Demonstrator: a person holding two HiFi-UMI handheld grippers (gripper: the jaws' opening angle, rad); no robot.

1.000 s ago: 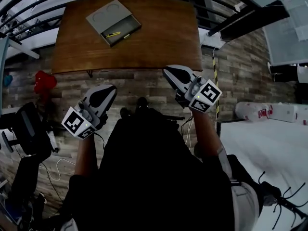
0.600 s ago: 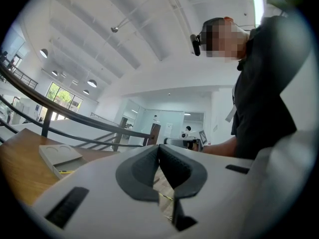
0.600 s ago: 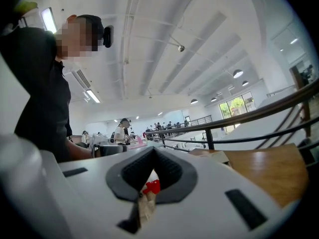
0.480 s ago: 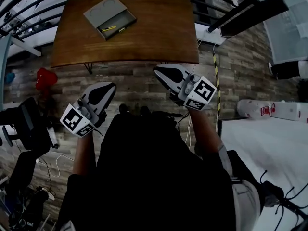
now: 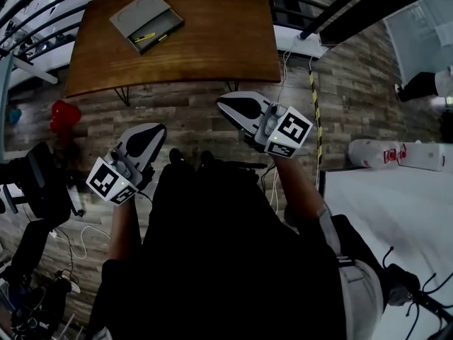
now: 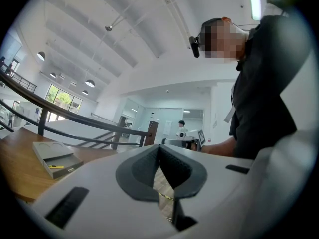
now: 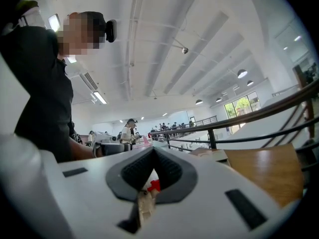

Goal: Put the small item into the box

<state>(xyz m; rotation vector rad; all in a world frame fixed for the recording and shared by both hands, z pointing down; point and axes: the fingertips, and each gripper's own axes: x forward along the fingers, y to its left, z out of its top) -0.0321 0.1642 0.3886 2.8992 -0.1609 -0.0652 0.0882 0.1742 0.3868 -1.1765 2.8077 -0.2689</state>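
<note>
- Left gripper and right gripper: fingers pressed together, holding nothing, near the body.
- Box far left on table; yellow small item seemingly inside its open tray.
- Step closer before opening any jaws.

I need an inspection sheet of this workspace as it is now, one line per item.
Surface: brown wooden table, ahead of the person.
Job's things: flat grey box on its far left part; thin yellow item lies in its open compartment.
Clutter: nothing seen.
Grippers: left gripper and right gripper both shut, empty, short of the table.
Cables: white cable on the floor.
Surroundings: plank floor, red object, black railings.
</note>
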